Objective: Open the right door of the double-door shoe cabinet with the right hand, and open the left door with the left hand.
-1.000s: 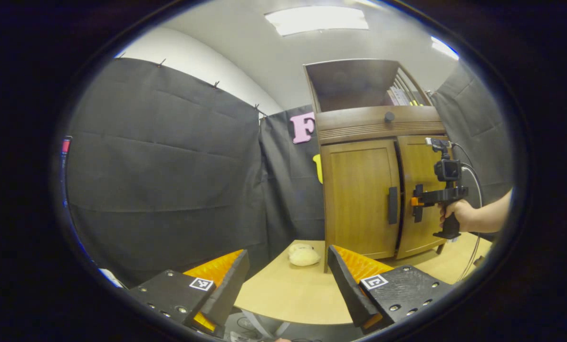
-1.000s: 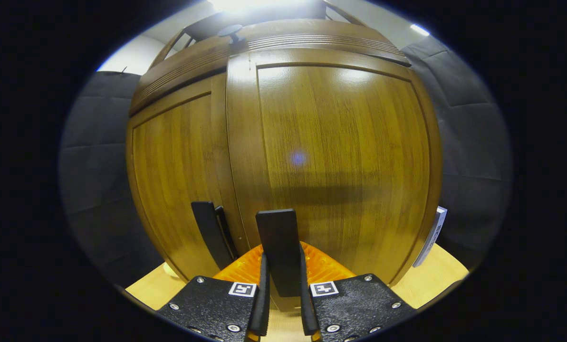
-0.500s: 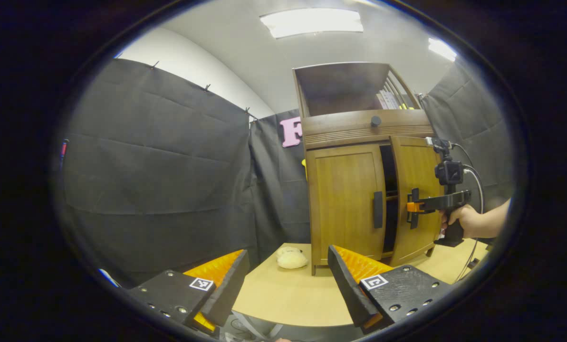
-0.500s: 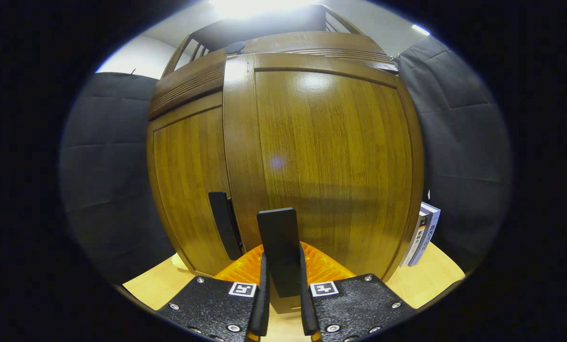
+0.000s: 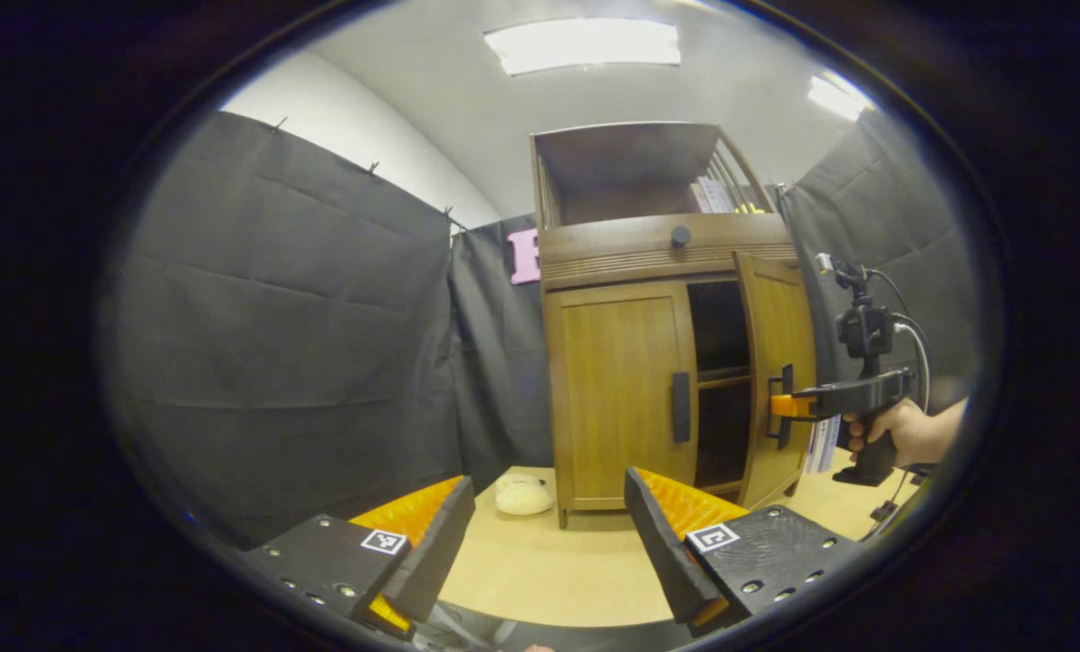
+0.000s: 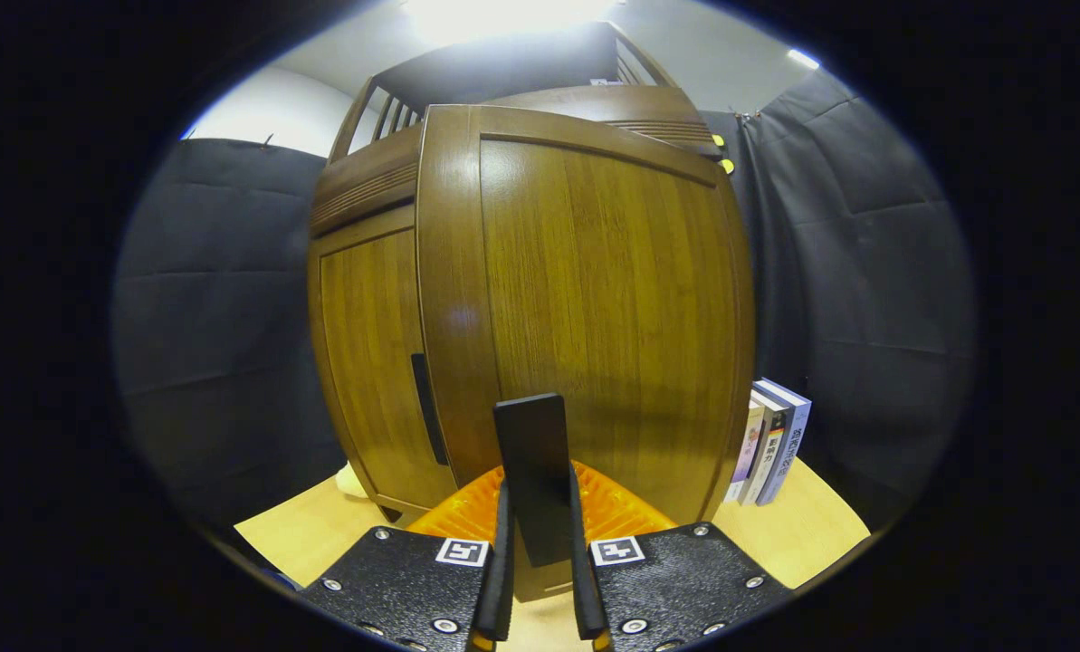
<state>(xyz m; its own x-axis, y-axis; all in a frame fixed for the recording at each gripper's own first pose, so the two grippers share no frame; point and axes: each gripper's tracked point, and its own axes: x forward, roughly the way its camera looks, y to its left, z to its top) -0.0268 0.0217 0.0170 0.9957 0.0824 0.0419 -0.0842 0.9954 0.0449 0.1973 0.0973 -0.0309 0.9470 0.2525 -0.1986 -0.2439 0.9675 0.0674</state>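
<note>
Tabletop cabinet's handle (image 6: 535, 475) between fingers (image 6: 503, 566).

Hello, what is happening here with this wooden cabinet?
A person is opening a double-door shoe cabinet with two handheld grippers. The right gripper is shut on the right door's handle, and the right door stands partly open, showing dark shelves inside. The left door is closed, its handle untouched. The left gripper is open, apart from the cabinet.
</note>
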